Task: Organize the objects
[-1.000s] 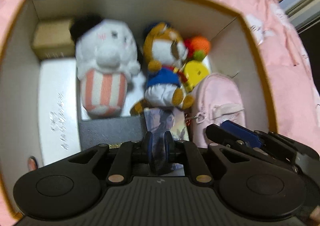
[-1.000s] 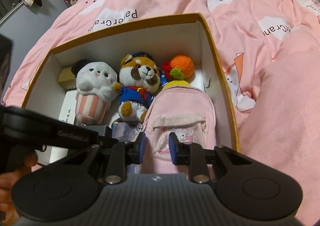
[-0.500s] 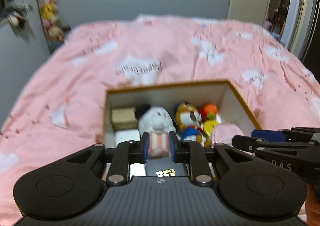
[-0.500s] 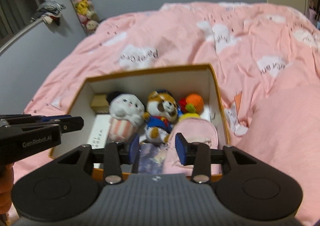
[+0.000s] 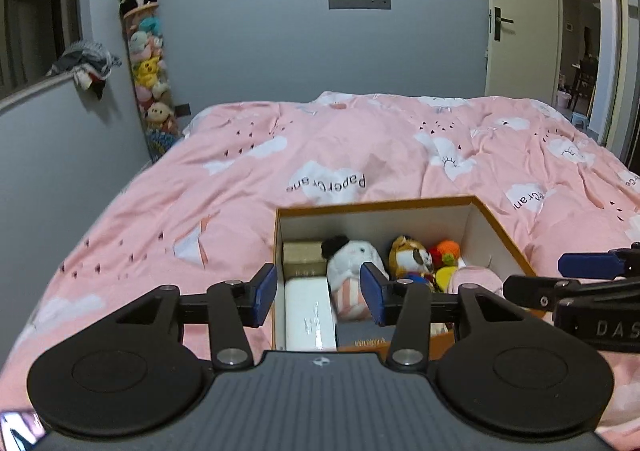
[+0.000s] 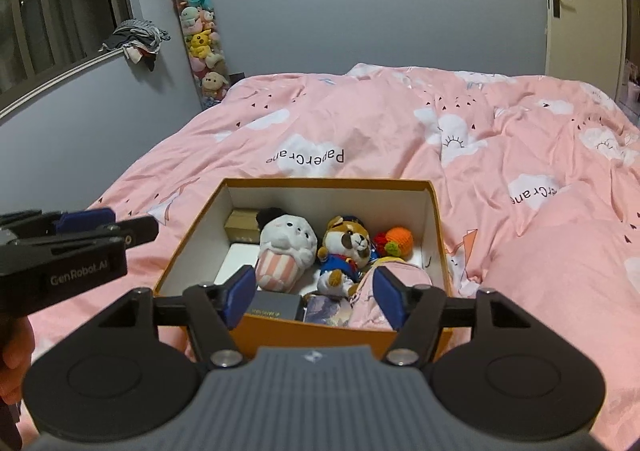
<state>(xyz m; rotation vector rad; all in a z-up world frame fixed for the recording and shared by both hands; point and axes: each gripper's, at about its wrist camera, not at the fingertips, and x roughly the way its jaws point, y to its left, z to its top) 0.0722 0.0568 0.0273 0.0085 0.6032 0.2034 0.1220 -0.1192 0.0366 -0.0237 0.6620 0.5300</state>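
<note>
An orange box [image 6: 332,182] with white walls sits on the pink bed. Inside lie a white plush with a striped base [image 6: 286,247], a fox plush in blue [image 6: 346,247], a crochet orange [image 6: 400,237], a pink pouch [image 6: 366,309], a dark box [image 6: 276,305] and a white box [image 5: 308,311]. My left gripper [image 5: 318,291] hangs above the near left part of the box [image 5: 376,205]. Its jaws are opening with nothing between them. My right gripper [image 6: 315,295] hovers over the near edge, jaws also opening and empty. Each gripper shows at the edge of the other's view.
The pink duvet [image 6: 500,155] spreads around the box. A tall tube of plush toys [image 6: 200,39] stands at the grey wall, with clothes [image 6: 136,37] on the sill to the left. A door [image 5: 516,19] is at the right. A hand [image 6: 12,351] holds the left gripper.
Both grippers have lifted out of the box and drawn back, tilting up toward the room. Their jaws went from shut to open: the left released a picture card, the right the pink pouch.
</note>
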